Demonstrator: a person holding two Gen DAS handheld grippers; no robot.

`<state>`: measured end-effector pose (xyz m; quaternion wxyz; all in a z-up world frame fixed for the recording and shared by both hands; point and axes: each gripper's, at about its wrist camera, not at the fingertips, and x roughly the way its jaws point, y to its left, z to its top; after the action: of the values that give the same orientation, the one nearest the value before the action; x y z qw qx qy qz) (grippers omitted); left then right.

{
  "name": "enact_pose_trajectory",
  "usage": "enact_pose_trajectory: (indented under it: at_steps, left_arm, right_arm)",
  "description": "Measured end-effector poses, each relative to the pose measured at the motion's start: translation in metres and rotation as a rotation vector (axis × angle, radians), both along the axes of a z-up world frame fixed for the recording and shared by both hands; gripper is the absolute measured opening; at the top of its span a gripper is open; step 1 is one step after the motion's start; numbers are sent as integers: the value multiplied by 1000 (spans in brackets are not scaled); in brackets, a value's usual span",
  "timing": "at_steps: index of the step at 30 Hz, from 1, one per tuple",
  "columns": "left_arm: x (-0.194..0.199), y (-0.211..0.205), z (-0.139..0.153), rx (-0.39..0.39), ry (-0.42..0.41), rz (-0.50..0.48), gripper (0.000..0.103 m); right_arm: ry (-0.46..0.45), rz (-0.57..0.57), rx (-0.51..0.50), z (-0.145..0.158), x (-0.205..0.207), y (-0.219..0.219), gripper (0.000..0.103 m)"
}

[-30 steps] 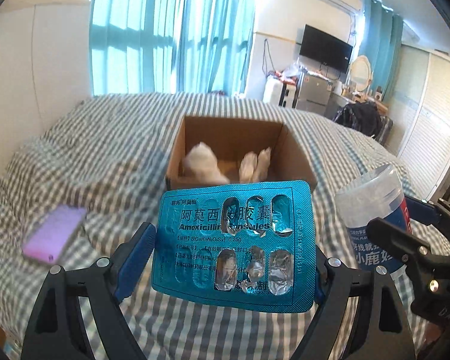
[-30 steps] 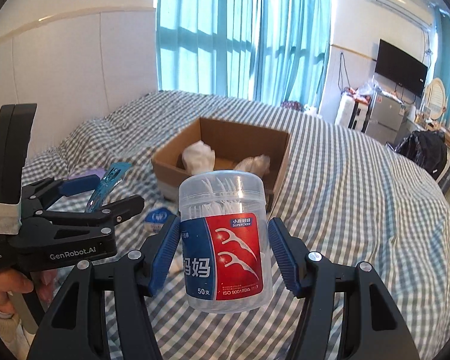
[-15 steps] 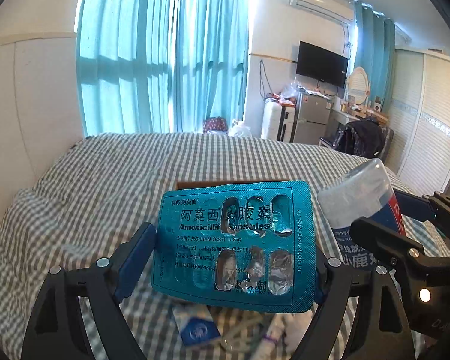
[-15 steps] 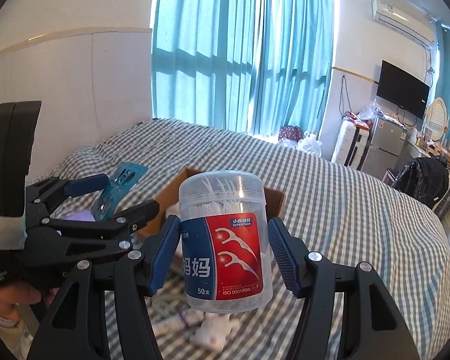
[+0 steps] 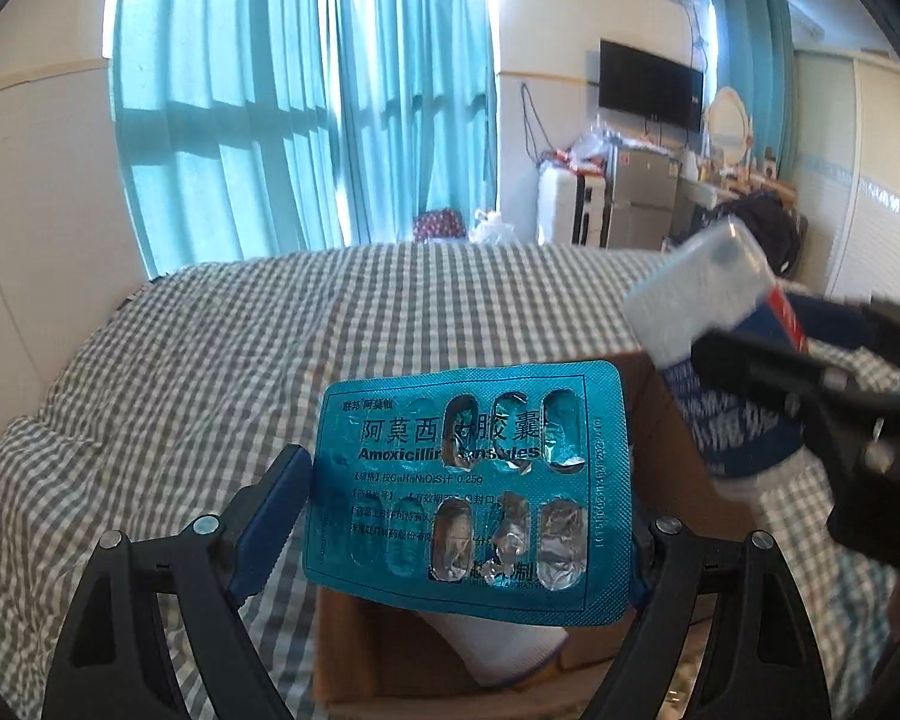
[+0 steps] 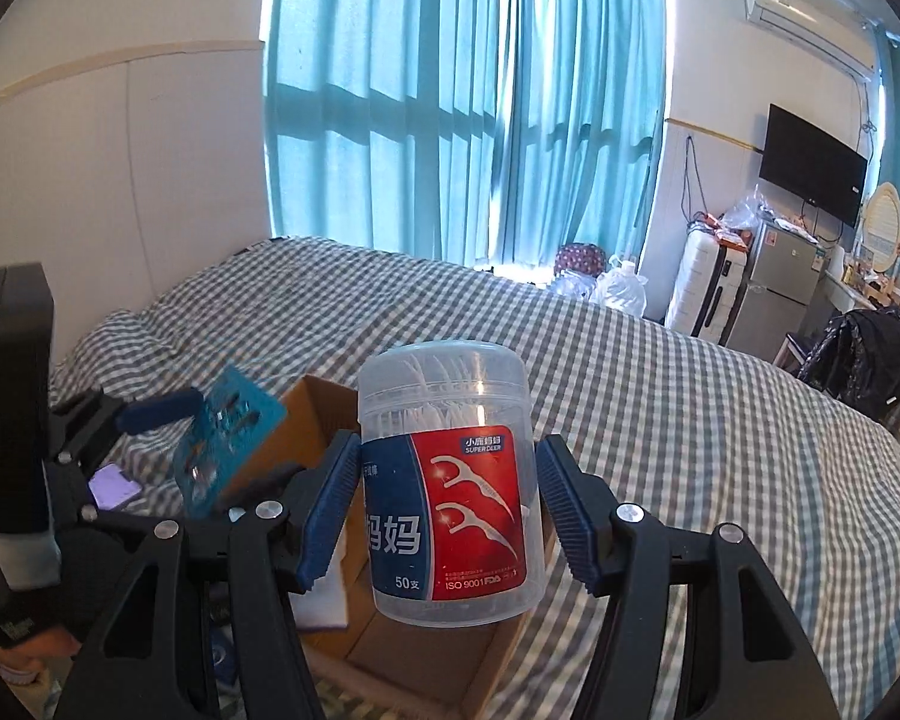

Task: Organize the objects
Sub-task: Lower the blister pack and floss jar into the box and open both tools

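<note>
L tool is clamping a teal blister pack by its two side edges, jaws closed onto it, pack standing upright and facing the cam. R tool is gripping a clear floss-pick jar round the lower, labelled part of its body, pads pressing both sides, lid end up.

Both items are hanging over the open cardboard box sitting on the checked bed. White wadded stuff is lying inside the box under the pack. A purple item is lying on the bed left of the box.

Handling, judged:
- Pack: v. light, thin, semi-stiff foil/plastic; several pockets already burst. Probably flexing if squeezed harder edge-to-edge, so an edge grip w/ light force is suiting it. Likely fluttering on release, so let go low over the box.
- Jar: light, rigid, smooth plastic wall, so prob. slippery; label band is giving the pads the best hold. Lid is looking like a push-on type, can't confirm, so avoid holding by the top. Picks inside may rattle or spill if it tips hard.
- Both tools are crowding the same box opening; the jar is showing close on the R side in L cam, so clash risk if both are going down together.
</note>
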<state>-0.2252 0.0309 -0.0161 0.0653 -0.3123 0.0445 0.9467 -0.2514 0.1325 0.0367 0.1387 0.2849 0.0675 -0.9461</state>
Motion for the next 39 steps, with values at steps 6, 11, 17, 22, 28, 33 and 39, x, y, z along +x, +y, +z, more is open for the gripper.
enact_pose_trajectory:
  at_steps: [6,11,17,22,28,33,39]
  left_arm:
    - [-18,7,-27,-22,-40,-19,87]
    - [-21,13,-41,-34,-64,-42,87]
    - [-20,13,-42,-53,-60,-40,100]
    - [-18,15,-40,-74,-43,-27,102]
    - [-9,10,-30,-55,-48,-11,103]
    - [9,2,-2,-45,-13,16,103]
    - [44,-5,33,-50,39,46,103]
  right_arm:
    - [-25,18,0,-21,-27,-6,60]
    - [-62,26,-24,-38,-37,-3,60]
    - [-87,20,-55,-43,-36,5,61]
    - [-72,18,-68,-33,-28,7,64]
    - [-34,-6,-95,-9,-13,13,82]
    - [5,-23,-82,17,13,19,83]
    - [63,-41,-60,55,58,30,86]
